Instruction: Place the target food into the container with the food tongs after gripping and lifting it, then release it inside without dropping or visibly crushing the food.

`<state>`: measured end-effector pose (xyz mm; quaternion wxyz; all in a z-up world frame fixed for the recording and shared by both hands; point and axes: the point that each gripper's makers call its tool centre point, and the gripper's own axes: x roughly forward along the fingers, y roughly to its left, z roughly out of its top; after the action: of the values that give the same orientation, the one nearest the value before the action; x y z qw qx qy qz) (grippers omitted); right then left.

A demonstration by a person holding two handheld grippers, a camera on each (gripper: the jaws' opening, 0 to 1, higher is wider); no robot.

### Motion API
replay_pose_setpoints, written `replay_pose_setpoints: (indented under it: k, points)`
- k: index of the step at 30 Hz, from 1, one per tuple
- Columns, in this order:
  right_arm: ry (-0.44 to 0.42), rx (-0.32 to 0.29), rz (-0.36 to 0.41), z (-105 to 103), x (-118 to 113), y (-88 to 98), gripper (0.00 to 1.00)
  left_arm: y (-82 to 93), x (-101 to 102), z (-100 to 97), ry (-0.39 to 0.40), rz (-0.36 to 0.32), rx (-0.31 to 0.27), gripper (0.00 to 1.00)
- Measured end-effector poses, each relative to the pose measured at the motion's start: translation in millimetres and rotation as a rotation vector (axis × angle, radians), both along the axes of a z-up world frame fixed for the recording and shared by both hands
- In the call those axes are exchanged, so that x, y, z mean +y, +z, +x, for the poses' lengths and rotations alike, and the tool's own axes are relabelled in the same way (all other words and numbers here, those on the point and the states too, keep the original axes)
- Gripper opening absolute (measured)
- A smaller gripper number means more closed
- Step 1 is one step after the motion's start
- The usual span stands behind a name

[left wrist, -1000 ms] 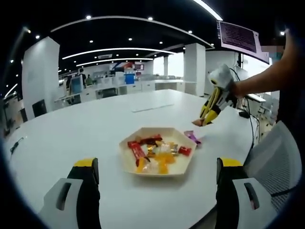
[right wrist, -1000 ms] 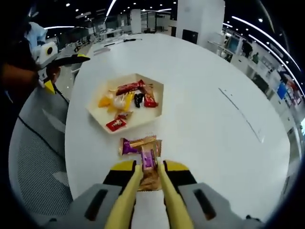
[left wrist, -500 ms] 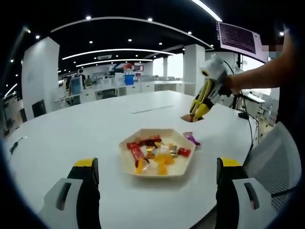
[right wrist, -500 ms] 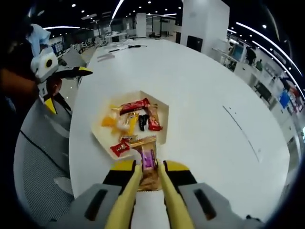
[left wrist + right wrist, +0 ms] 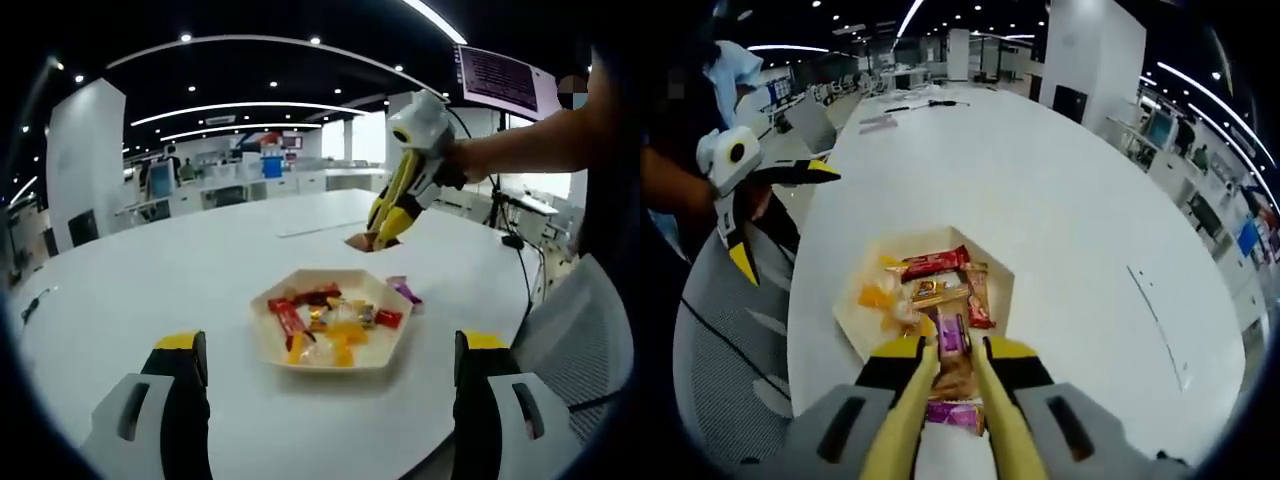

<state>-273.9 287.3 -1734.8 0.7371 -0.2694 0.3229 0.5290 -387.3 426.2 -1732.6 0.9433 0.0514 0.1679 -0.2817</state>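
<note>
In the left gripper view, the left tongs stand wide apart at the bottom of the picture, holding nothing, parked low over the near edge of the white bench. They seem held back so as to leave the tray free for the other hand. The tray, a shallow six-sided container, sits on the bench ahead with wrapped sweets heaped in it. A purple-wrapped sweet lies on the bench just beside the tray's far right edge. Above and behind the tray hang the right tongs, pointing steeply down with a small brown snack pinched at their tips. The person's forearm reaches in from the right, roughly level, wrist bent so the tool slopes downward.

In the right gripper view, the right tongs are nearly closed on the snack, a brown packet with a purple wrapper end showing between the yellow blades. The grip looks light enough that the packet keeps its shape. The tray lies directly beyond the tips, so the food appears to be held above its near edge, ready to be lowered and let go inside. The purple-wrapped sweet on the bench peeps out beneath the blades. At the left edge, the other tool shows with its yellow blades spread open.
</note>
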Motion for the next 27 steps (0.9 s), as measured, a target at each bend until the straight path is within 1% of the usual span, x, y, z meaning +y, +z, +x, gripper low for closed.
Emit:
replay_pose_setpoints:
  k: [5, 10, 20, 27]
  points:
    - [0.014, 0.002, -0.002, 3, 13, 0.5, 0.22, -0.5, 0, -0.2, -0.001, 0.001, 0.002, 1.0]
    - [0.02, 0.003, -0.009, 8, 21, -1.0, 0.22, -0.4, 0, 0.1, 0.001, 0.001, 0.001, 1.0]
    - [0.028, -0.007, -0.018, 13, 27, -3.4, 0.21, 1.3, 2, 0.5, 0.01, -0.003, -0.003, 1.0]
    - [0.029, -0.011, -0.003, 14, 29, 0.3, 0.22, 1.2, 2, 0.6, 0.011, -0.003, -0.002, 1.0]
